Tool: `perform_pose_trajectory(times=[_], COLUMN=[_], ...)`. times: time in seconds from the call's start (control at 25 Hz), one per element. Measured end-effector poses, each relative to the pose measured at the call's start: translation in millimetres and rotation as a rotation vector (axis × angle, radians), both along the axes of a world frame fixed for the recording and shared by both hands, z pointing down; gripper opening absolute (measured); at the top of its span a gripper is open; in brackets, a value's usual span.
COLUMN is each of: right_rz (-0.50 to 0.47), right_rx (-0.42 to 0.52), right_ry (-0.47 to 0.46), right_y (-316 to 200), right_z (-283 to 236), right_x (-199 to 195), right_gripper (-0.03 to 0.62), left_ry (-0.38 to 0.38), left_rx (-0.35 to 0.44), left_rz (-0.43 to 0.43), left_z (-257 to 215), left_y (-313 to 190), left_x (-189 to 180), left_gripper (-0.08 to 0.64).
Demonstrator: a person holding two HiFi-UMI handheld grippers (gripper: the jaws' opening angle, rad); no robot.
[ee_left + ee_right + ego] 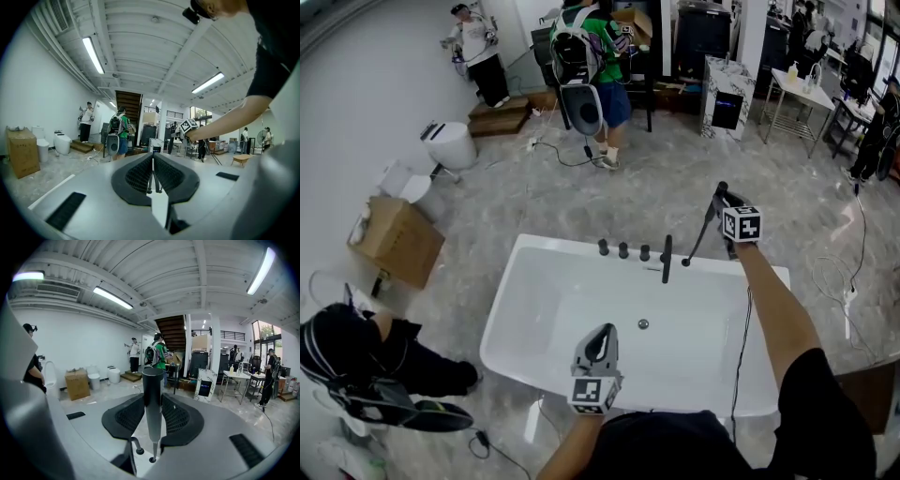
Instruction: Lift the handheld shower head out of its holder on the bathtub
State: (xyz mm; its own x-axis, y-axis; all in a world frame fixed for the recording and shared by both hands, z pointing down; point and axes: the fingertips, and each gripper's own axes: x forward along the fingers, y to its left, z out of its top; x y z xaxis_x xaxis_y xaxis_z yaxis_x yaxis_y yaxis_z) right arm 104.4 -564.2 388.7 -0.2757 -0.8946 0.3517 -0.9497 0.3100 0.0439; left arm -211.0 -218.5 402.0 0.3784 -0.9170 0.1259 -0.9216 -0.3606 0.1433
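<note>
While the left gripper (600, 339) hangs low over the near side of the tub (508, 300), its jaws are pressed together and it holds nothing. Past it, along the far rim of the tub, stand three small black taps (623, 250) and then a taller black spout (667, 258). Just to the right of the spout is the shower head (703, 230), a long thin black stick that leans up and to the right. Its thin bottom end reaches down to the holder (685, 262) on the rim, and I cannot tell whether that end is free of it. Its fat top end sits in the right gripper (724, 199), above the far right corner of the tub. That gripper's jaws are about half way apart and squeeze the stick from both sides, with the round top poking out past them. I think the stick is hard and stiff, so it will not bend or squash. It looks smooth and round, so it could slip or spin if the squeeze is weak. It is likely not heavy, but a hose under it may tug back. The fat part is the best place to hold, right where the jaws are, since the thin end gives them little to press on.
</note>
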Motion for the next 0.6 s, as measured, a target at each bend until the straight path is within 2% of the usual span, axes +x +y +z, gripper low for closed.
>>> perform_pose_trajectory(times=[0.6], right_rz=[-0.033], right_rx=[0.01], right_ry=[0.016], right_y=[-12.3], right_z=[-10.7], right_x=[1.6], right_gripper=[0.109], left_ry=[-0.026], left_rx=[0.001], left_rz=[-0.049], left_z=[-9.5], left_y=[5.6], left_x=[-2.1], left_gripper=[0.011])
